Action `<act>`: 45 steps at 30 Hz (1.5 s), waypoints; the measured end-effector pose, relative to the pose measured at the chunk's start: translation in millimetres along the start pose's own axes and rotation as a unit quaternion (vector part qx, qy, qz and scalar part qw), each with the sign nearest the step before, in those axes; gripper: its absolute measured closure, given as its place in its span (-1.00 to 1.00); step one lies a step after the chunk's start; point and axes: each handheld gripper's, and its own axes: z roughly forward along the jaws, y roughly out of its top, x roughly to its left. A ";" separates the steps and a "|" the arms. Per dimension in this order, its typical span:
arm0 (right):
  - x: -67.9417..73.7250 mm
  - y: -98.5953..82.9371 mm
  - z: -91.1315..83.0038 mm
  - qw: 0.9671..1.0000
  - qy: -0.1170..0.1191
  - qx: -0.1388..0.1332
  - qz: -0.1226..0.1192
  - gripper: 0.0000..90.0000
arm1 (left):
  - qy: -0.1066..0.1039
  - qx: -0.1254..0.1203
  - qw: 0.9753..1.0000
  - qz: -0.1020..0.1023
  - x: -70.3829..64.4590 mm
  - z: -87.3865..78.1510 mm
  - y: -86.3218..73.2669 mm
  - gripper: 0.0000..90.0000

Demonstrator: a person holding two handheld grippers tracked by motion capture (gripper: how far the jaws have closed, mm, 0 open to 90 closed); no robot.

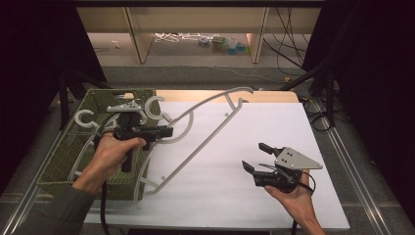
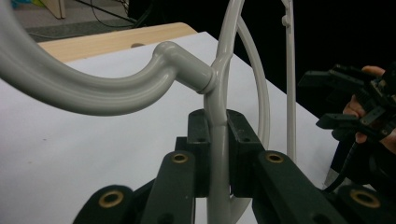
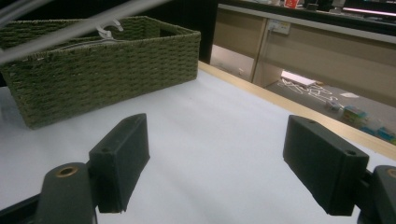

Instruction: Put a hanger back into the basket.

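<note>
1. Grey plastic hanger [image 1: 195, 128]: held clear of the basket over the white table [image 1: 274, 127]; its hook [image 1: 154, 108] is at the basket's rim, and its lower end is seen at the table's near left, by the basket's corner.
2. Left gripper [image 1: 166, 131]: clamped on the hanger's thin neck just below the hook; in the left gripper view both jaws are pressed against the rod [image 2: 218, 154]. Part of the hanger is hidden by the hand [image 1: 113, 152] and the gripper body.
3. Right gripper [image 1: 256, 157]: held over the table's near right, well apart from the hanger; jaws spread wide with nothing between them.
4. Green woven basket [image 1: 58, 161]: placed at the table's left edge. More grey hangers [image 1: 84, 119] are stacked in it, one hook raised above the rim; their number cannot be made out, as they are covered by the forearm.
5. Floor beyond the table: small coloured objects [image 1: 225, 44], too small to identify.
</note>
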 end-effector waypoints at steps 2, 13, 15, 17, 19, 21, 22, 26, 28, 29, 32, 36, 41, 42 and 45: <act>0.1 -0.5 0.6 1.000 0.003 -0.002 0.001 -0.48 | 0.005 -0.003 1.000 -0.001 1.6 -6.1 4.2 0.81; 1.8 -4.7 4.6 1.000 0.006 0.002 -0.002 -0.47 | 0.049 0.006 0.999 0.010 19.5 -44.4 30.6 0.81; 1.7 -4.7 4.6 1.000 0.006 0.001 -0.002 -0.47 | 0.056 0.008 0.998 0.009 23.4 -48.4 32.5 0.81; 1.8 -4.6 4.4 1.000 0.005 0.000 -0.002 -0.47 | 0.067 0.006 0.998 0.013 30.3 -54.1 35.3 0.81; 1.7 -4.7 4.4 1.000 0.006 0.001 -0.002 -0.48 | 0.073 0.005 0.997 0.013 32.6 -56.0 36.0 0.81; 1.8 -4.8 4.6 1.000 0.006 0.001 -0.001 -0.49 | 0.081 0.001 0.997 0.012 38.6 -60.7 37.7 0.81; 1.8 -4.8 4.6 1.000 0.006 0.001 -0.001 -0.49 | 0.085 0.000 0.996 0.012 41.8 -63.4 38.8 0.81; 2.0 -5.2 4.6 1.000 0.002 0.007 0.000 -0.52 | 0.106 -0.008 0.994 0.006 55.3 -74.5 41.8 0.81; 1.1 -5.7 5.4 1.000 0.004 0.007 0.000 -0.56 | 0.118 -0.009 0.993 0.004 62.9 -79.8 42.6 0.81; 1.4 -5.7 4.7 1.000 0.003 0.011 0.001 -0.57 | 0.124 -0.010 0.992 0.005 66.5 -82.0 42.7 0.81; 1.5 -5.4 4.8 1.000 0.002 0.007 0.003 -0.62 | 0.147 -0.010 0.989 0.001 80.3 -90.4 42.0 0.81; 2.3 -4.9 4.3 1.000 0.002 0.009 0.000 -0.64 | 0.164 -0.007 0.986 -0.001 89.9 -95.6 40.5 0.81; 3.4 -4.5 5.0 1.000 0.009 0.011 -0.005 -0.64 | 0.189 -0.005 0.982 -0.003 104.2 -102.8 37.9 0.81; 3.6 -4.7 5.5 1.000 0.008 0.007 -0.006 -0.64 | 0.195 -0.006 0.981 -0.007 107.1 -104.3 37.0 0.81; 3.3 -4.6 5.0 1.000 0.008 0.010 -0.004 -0.64 | 0.212 0.002 0.977 -0.010 118.0 -109.7 33.0 0.81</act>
